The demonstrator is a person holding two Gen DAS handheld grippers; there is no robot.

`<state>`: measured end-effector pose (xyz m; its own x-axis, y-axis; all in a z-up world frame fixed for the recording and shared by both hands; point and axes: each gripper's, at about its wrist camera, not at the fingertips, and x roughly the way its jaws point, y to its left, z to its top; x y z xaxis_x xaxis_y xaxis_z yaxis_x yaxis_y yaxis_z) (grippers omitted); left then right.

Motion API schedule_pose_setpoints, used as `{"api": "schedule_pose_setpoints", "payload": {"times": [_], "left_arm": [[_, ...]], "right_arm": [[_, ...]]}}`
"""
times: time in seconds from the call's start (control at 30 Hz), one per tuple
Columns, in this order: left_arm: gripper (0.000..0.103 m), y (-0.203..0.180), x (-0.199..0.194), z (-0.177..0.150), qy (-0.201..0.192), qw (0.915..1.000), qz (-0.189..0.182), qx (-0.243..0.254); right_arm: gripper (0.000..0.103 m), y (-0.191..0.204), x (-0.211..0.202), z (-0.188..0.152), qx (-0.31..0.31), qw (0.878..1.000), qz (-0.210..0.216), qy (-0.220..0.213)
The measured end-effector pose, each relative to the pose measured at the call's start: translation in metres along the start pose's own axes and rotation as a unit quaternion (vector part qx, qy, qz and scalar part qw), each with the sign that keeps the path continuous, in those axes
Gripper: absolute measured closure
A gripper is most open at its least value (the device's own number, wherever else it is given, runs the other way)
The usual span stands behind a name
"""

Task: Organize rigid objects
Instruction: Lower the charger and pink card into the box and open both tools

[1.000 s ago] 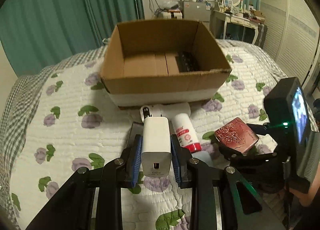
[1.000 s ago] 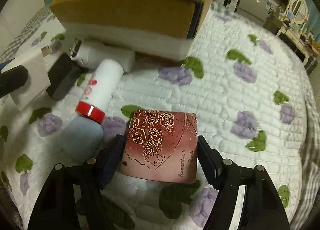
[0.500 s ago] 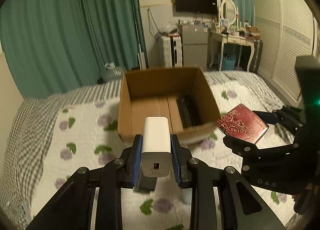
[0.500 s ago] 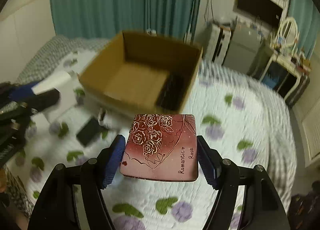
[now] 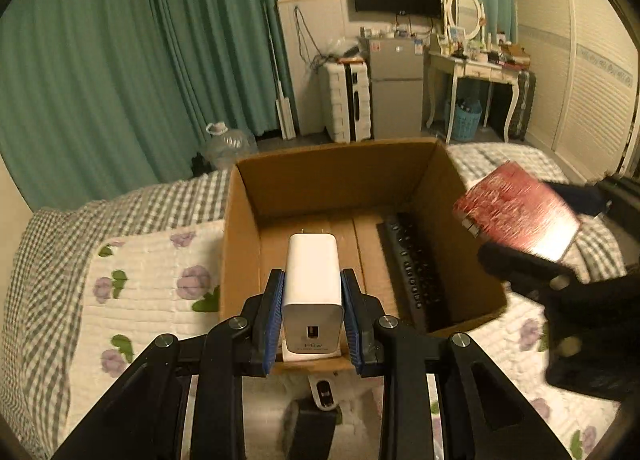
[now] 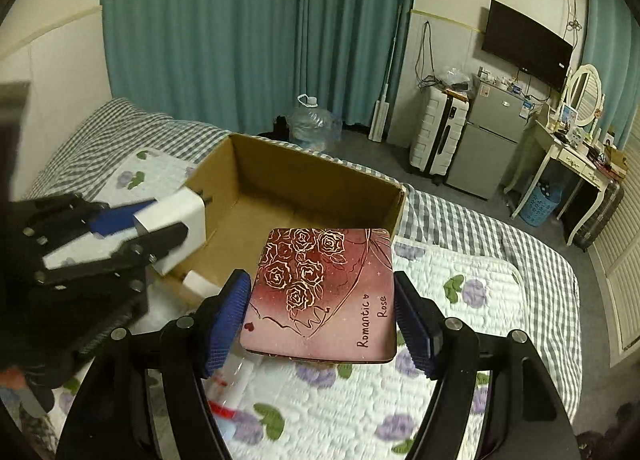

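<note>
My left gripper (image 5: 312, 312) is shut on a white charger block (image 5: 313, 280), held over the near edge of an open cardboard box (image 5: 248, 196) on the bed. A black remote (image 5: 412, 260) lies inside the box at the right. My right gripper (image 6: 322, 312) is shut on a red tin with gold roses (image 6: 324, 288), held above the quilt to the right of the box (image 6: 304, 180). The tin also shows in the left wrist view (image 5: 516, 212). The left gripper with the charger shows in the right wrist view (image 6: 168, 224).
A white bottle with a red cap (image 6: 228, 388) and a dark flat object (image 5: 312, 428) lie on the flowered quilt (image 6: 460, 292) below the grippers. A white cylinder (image 5: 324, 392) lies by the box. Curtains, a fridge and a dresser stand beyond the bed.
Both grippers have risen from the quilt with their objects and moved toward the box. The charger is now over the box's near edge; the tin is beside the box's right side.
</note>
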<state>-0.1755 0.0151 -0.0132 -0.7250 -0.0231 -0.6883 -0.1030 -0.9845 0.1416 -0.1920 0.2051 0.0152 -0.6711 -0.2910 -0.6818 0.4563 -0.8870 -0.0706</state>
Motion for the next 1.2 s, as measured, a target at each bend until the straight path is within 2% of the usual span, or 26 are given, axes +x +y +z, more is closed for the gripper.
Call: {"api": "schedule_pose_setpoints", "payload": {"times": [0.23, 0.4, 0.47, 0.5, 0.53, 0.57, 0.6, 0.73, 0.9, 1.03, 1.2], "left_arm": [[0.075, 0.002, 0.040, -0.012, 0.027, 0.9996, -0.006, -0.002], [0.073, -0.002, 0.049, -0.013, 0.043, 0.9987, -0.027, -0.002], [0.072, -0.004, 0.045, -0.012, 0.043, 0.9988, -0.025, 0.003], [0.066, -0.005, 0.039, -0.011, 0.034, 0.9993, -0.015, 0.006], [0.047, -0.004, 0.032, -0.009, 0.021, 0.9997, -0.005, 0.007], [0.039, -0.003, 0.025, -0.007, 0.011, 0.9999, 0.002, 0.006], [0.038, 0.001, 0.016, -0.004, -0.002, 1.0000, 0.007, 0.001], [0.038, 0.016, -0.003, 0.001, -0.007, 0.9998, 0.008, -0.015], [0.038, 0.037, -0.013, -0.013, -0.013, 0.9995, 0.026, -0.015], [0.038, 0.051, -0.013, -0.025, -0.015, 0.9994, 0.025, -0.021], [0.037, 0.060, -0.006, -0.043, -0.007, 0.9997, 0.015, -0.018]], "right_arm": [[0.032, -0.010, 0.039, 0.000, 0.004, 1.000, 0.000, 0.012], [0.032, -0.015, 0.048, -0.006, 0.007, 1.000, 0.005, 0.015], [0.032, -0.017, 0.047, -0.006, 0.011, 1.000, 0.007, 0.017], [0.032, -0.018, 0.046, -0.004, 0.011, 1.000, 0.005, 0.017], [0.032, -0.019, 0.044, -0.002, 0.011, 1.000, 0.002, 0.017], [0.032, -0.020, 0.041, -0.001, 0.010, 1.000, 0.000, 0.016], [0.032, -0.020, 0.038, 0.002, 0.009, 1.000, -0.002, 0.014], [0.032, -0.021, 0.028, 0.014, 0.012, 1.000, -0.006, 0.005], [0.032, -0.010, 0.037, 0.027, 0.015, 1.000, 0.005, -0.002], [0.032, 0.008, 0.068, 0.034, 0.008, 1.000, 0.004, 0.008], [0.032, 0.024, 0.117, 0.033, 0.000, 0.999, 0.000, 0.041]]}}
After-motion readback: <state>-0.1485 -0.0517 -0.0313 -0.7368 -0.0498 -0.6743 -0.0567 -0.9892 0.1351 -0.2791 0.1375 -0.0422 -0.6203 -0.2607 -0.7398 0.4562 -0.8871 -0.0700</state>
